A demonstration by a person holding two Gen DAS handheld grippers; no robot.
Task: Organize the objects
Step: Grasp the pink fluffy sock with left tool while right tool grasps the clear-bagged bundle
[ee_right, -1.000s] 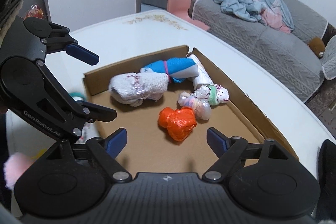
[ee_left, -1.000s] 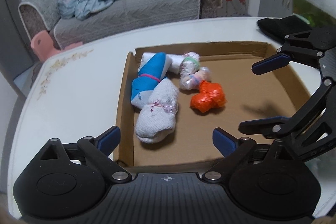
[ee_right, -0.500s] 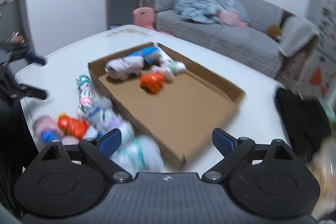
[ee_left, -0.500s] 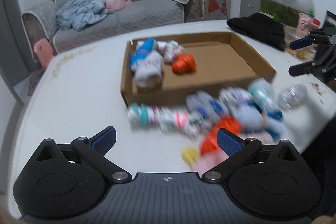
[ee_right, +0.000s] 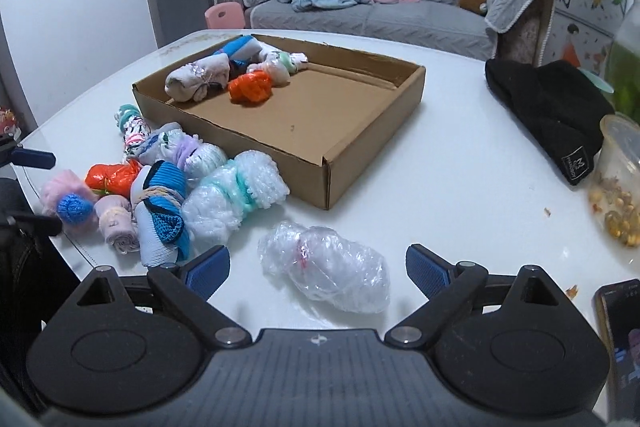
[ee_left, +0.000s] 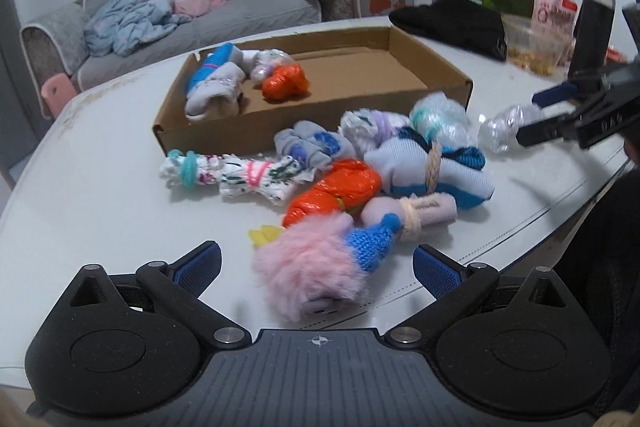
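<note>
A shallow cardboard box (ee_left: 436,89) (ee_right: 372,163) sits on the white table with several rolled bundles in its far left corner, among them an orange one (ee_left: 285,83) (ee_right: 251,87). Several more bundles lie in a pile in front of the box. My left gripper (ee_left: 316,267) is open, with a pink fluffy bundle (ee_left: 310,269) between its fingers. My right gripper (ee_right: 318,269) is open around a clear bubble-wrap bundle (ee_right: 326,271) (ee_left: 506,127). Both bundles lie on the table.
A black cap (ee_right: 548,111) lies on the table at the right, with a plastic tub (ee_right: 620,179) and a phone (ee_right: 618,343) near the right edge. A grey sofa (ee_right: 380,11) stands behind the table.
Both grippers have pulled back from over the box to the near side of the table. The pile of loose bundles has come into view. Both stay open.
</note>
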